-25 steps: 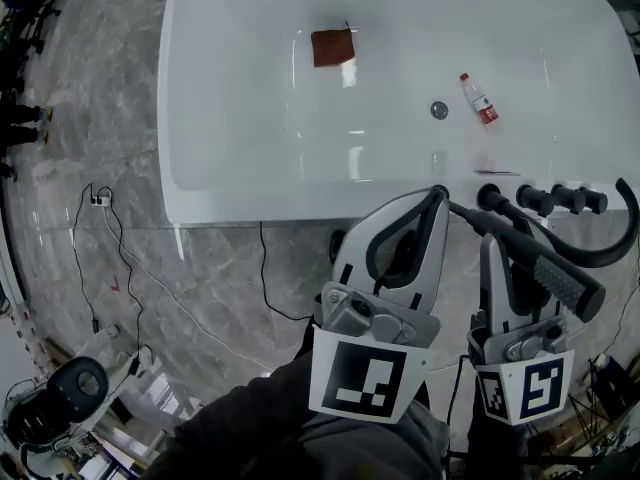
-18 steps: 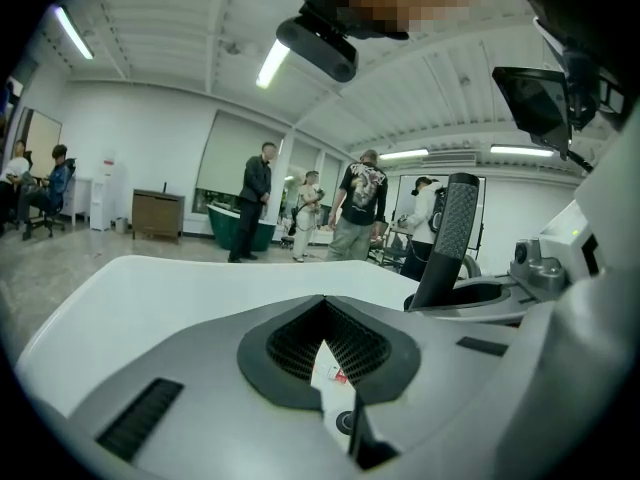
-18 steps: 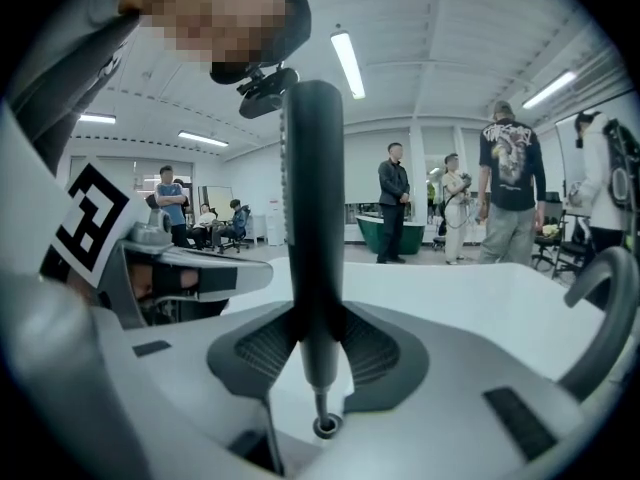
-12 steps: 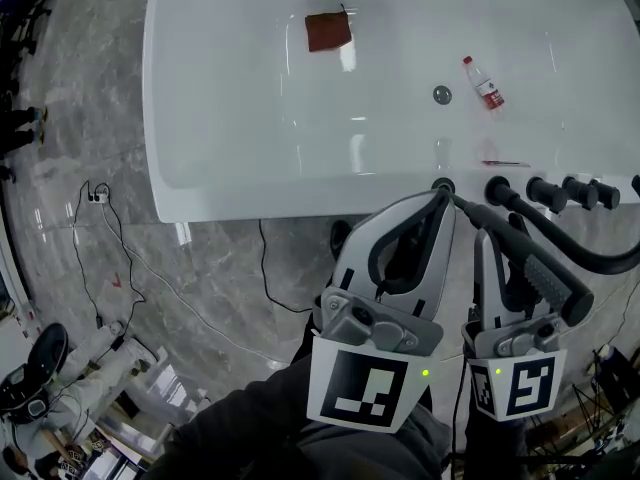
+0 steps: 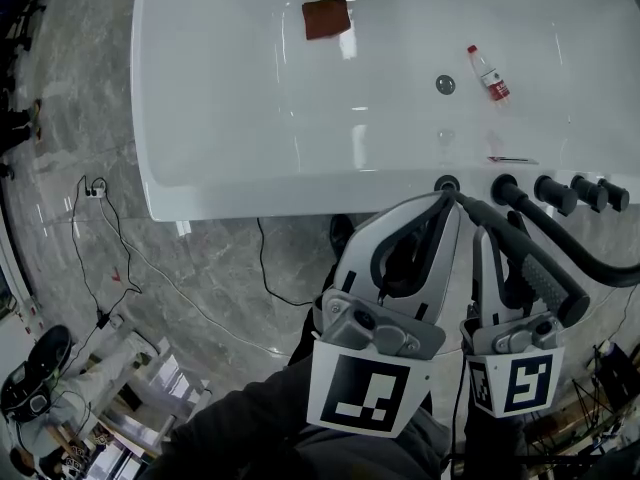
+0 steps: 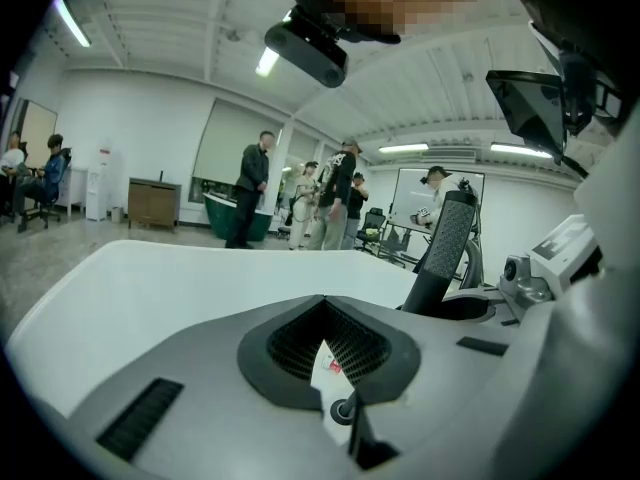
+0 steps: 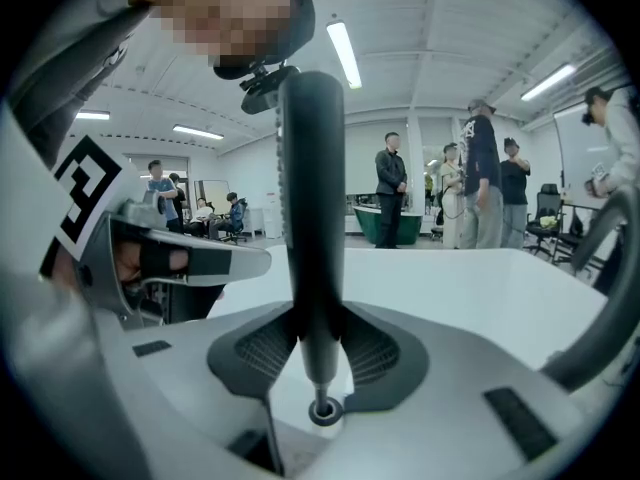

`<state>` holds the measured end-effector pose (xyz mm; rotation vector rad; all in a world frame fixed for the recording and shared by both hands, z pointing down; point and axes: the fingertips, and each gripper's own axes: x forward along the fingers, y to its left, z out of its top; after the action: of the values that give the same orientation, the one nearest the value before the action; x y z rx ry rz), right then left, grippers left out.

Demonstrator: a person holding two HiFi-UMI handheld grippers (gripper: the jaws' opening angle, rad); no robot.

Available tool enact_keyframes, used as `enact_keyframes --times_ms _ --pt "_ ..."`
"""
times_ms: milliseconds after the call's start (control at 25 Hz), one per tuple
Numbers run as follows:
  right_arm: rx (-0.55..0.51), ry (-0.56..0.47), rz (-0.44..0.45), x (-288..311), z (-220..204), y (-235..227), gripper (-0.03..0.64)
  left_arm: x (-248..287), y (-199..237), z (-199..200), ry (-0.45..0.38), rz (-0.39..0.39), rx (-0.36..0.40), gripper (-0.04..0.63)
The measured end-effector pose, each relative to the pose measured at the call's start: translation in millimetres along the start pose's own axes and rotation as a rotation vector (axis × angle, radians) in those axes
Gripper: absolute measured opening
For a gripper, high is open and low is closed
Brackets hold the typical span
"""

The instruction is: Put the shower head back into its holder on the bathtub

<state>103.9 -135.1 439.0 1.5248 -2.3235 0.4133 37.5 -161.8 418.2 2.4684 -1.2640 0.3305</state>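
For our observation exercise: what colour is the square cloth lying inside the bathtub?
The cloth is reddish-brown; it shows best in the head view.

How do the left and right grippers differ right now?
The right gripper is shut on the shower head; the left gripper is shut on nothing. The left gripper's tips lie by the holder on the bathtub rim; the right gripper's sit further back. Both point toward the bathtub.

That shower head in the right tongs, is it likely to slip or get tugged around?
Probably stiff: the shower head stands straight between the right tongs. Its ribbed handle should resist slipping. The curved hose may tug sideways.
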Motion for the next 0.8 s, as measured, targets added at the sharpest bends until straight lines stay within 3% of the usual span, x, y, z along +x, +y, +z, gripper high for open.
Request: enact_keyframes --times_ms 800 --pt "0.02 0.051 0.008 28.7 -41.9 -2.4 0.14 16.1 8.0 -37.0 0.062 -0.013 -0.02 0.003"
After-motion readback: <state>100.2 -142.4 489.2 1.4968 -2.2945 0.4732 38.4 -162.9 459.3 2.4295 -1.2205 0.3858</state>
